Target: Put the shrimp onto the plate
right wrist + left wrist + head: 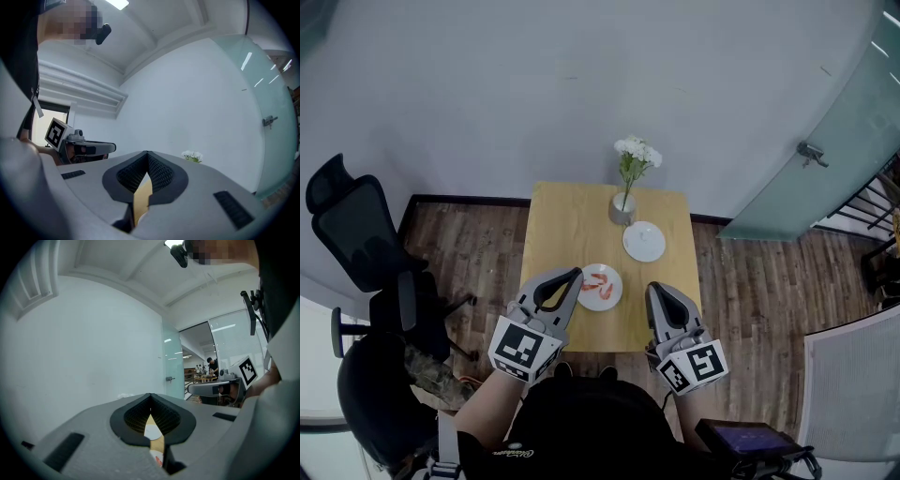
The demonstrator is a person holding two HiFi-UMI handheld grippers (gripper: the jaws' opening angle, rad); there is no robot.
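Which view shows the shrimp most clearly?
The head view: the shrimp lie in full sight on the near plate. The left gripper view shows only a red sliver at the bottom; the right gripper view shows none.

Bright, even indoor light.
A ceiling lamp (117,3) glares overhead; gripper views warp toward dark corners; shadows seem soft.

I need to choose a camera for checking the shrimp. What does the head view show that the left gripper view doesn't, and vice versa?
Head view only: the black office chair, the wood floor, and the shrimp lying on the nearer plate, seen whole. Left gripper view only: the left hand-held gripper up close, jaws shut on nothing, and a distant person past the glass. Both: the right hand-held gripper, the glass door, the wooden table.
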